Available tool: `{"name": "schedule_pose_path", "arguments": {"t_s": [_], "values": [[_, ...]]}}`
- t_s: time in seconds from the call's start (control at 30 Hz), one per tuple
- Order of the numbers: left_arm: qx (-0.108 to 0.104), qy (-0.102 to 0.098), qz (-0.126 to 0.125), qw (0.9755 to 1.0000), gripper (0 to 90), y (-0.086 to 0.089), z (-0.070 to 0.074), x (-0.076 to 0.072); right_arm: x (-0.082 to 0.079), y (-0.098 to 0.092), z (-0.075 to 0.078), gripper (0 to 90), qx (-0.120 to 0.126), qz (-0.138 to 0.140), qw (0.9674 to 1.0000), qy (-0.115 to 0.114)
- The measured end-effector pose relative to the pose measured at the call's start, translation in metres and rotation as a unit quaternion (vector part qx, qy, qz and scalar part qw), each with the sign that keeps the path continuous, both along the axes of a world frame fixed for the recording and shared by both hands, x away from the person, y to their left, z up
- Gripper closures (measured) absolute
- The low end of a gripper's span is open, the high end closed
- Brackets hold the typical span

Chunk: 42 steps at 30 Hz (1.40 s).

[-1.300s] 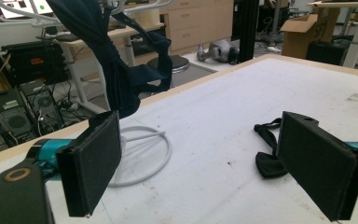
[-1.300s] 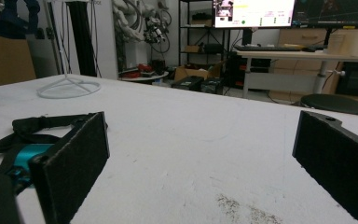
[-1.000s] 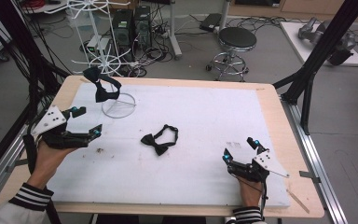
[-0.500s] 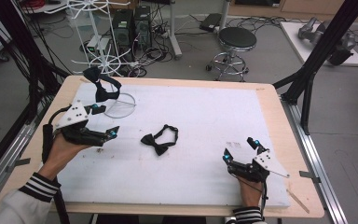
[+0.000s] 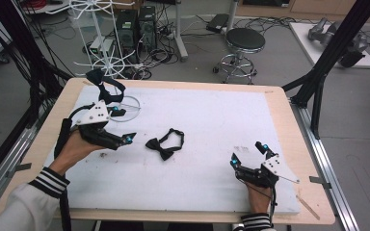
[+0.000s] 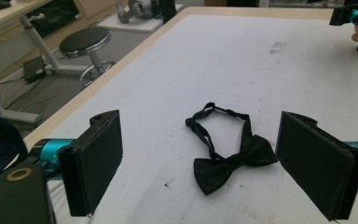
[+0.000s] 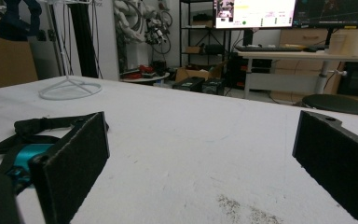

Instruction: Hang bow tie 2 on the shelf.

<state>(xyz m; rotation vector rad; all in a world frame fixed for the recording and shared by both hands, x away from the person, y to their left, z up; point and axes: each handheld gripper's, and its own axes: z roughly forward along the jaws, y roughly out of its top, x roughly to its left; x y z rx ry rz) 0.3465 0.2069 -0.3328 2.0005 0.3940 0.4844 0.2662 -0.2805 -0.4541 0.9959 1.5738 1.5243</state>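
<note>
A black bow tie (image 5: 165,145) with its strap looped lies flat near the middle of the white mat (image 5: 212,120). My left gripper (image 5: 124,125) hovers just left of it, open and holding nothing. In the left gripper view the bow tie (image 6: 228,158) lies on the mat ahead, between the two wide-apart pads (image 6: 95,163). My right gripper (image 5: 248,154) rests low at the mat's front right, open, well apart from the tie. Its own view has the tie's strap (image 7: 37,125) far to the left, partly behind the left jaw.
A white wire rack (image 5: 101,29) stands at the mat's back left on a ring base (image 5: 127,103), with another dark bow tie (image 5: 105,85) hanging on it. The wooden table edge (image 5: 291,125) frames the mat. A stool (image 5: 244,39) and computer towers stand beyond.
My left gripper has moved right from the table's left edge toward the bow tie, still open. The right gripper and the tie have stayed put.
</note>
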Motion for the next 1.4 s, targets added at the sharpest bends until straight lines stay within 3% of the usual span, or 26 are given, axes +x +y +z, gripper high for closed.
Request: {"name": "schedule_pose_path", "arguments": {"t_s": [0.13, 0.2, 0.3, 0.57, 0.83, 1.03, 1.23, 1.37, 1.4], "values": [[0.013, 0.02, -0.031, 0.9992, 15.1, -0.006, -0.001, 0.008, 0.0, 0.0, 0.0, 2.9, 0.0, 0.002, 1.0, 0.001], [0.012, 0.035, -0.053, 0.9979, 15.1, -0.009, -0.004, 0.012, 0.0, 0.0, 0.0, 2.9, 0.0, 0.002, 1.0, 0.001], [0.025, 0.045, -0.067, 0.9964, 15.1, -0.016, -0.009, 0.017, 0.0, 0.0, 0.0, 2.9, 0.002, 0.001, 1.0, 0.002], [0.057, 0.054, -0.086, 0.9932, 15.1, -0.033, -0.014, 0.025, 0.0, 0.0, 0.0, 2.9, 0.002, 0.002, 1.0, 0.002], [0.071, 0.067, -0.098, 0.9904, 15.9, -0.047, -0.017, 0.033, 0.0, 0.0, 0.0, 2.9, 0.003, 0.002, 1.0, 0.002], [0.096, 0.081, -0.115, 0.9853, 16.7, -0.059, -0.027, 0.037, 0.0, 0.0, 0.0, 2.9, 0.003, 0.002, 1.0, 0.002], [0.12, 0.08, -0.144, 0.979, 20.8, -0.075, -0.033, 0.038, -0.001, 0.0, 0.0, 2.9, 0.003, 0.002, 1.0, 0.001], [0.121, 0.089, -0.145, 0.9779, 21.2, -0.082, -0.035, 0.04, -0.001, 0.0, 0.0, 2.9, 0.003, 0.002, 1.0, 0.001], [0.131, 0.086, -0.15, 0.9762, 21.3, -0.083, -0.035, 0.041, -0.001, 0.0, 0.0, 2.9, 0.004, 0.002, 1.0, 0.002]]}}
